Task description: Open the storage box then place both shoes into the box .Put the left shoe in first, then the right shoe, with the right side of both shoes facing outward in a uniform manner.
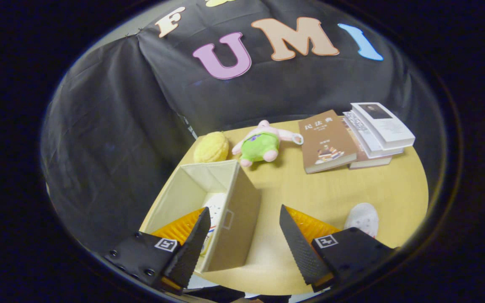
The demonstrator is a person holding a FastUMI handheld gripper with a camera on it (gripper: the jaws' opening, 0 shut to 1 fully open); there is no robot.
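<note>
We see the gripper (242, 235) spread wide, holding nothing, straddling the open storage box's (238, 219) right wall. One shoe (216, 210) inside; another shoe (362, 218) on the table (352, 189).

The brown book (326, 141) had the big letters 民法典 on its cover. The words on the other books (379, 126) were too small to read.

We see the storage box (209, 210) on the table (352, 189), its right wall between the parted fingers of the gripper (242, 235). One shoe (215, 219) lies inside it, by the left finger; another shoe (362, 218) sits just beyond the right finger. Beyond the box lie two plush toys (259, 145), with books (352, 136) to their right.
</note>
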